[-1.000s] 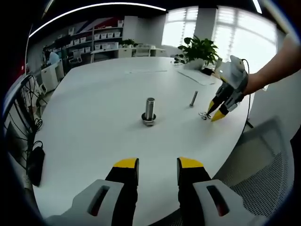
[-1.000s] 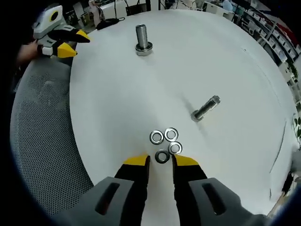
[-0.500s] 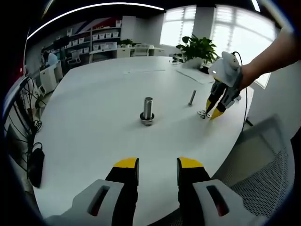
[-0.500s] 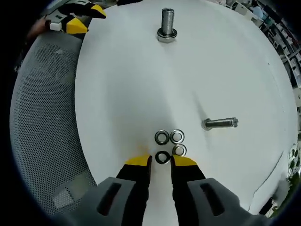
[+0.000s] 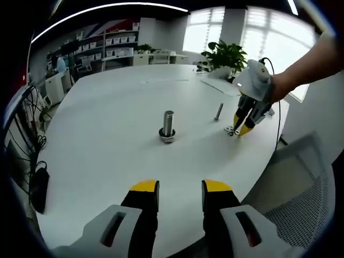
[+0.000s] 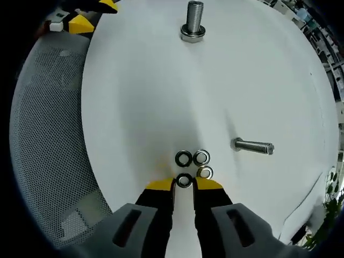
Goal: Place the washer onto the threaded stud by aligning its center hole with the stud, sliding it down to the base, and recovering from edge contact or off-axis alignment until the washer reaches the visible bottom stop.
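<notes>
In the right gripper view the right gripper (image 6: 184,184) stands over the white table (image 6: 140,97) with its yellow-tipped jaws parted a little, and the nearest washer (image 6: 184,180) now sits right between the tips; half a second ago it lay just ahead of them, so the gripper has closed in on it. Whether the tips touch the washer cannot be told, and the jaws are not clamped on it. Three more washers (image 6: 194,162) lie in a tight cluster just beyond, touching or nearly so. A loose bolt (image 6: 252,145) lies on its side to the right of the cluster, apart from it. The threaded stud (image 6: 193,20) stands upright on its base well away at the far side of the table, bare of any washer. The mesh chair (image 6: 48,140) sits off the table's edge. In the left gripper view the left gripper (image 5: 180,188) hangs over the near table edge with its jaws parted and nothing between them, much as before. The stud (image 5: 167,126) stands in mid-table, and the right gripper (image 5: 241,123), held by a person's hand (image 5: 279,88), dips its tips at the washers (image 5: 230,130), slightly lower and closer to them than a second ago.
</notes>
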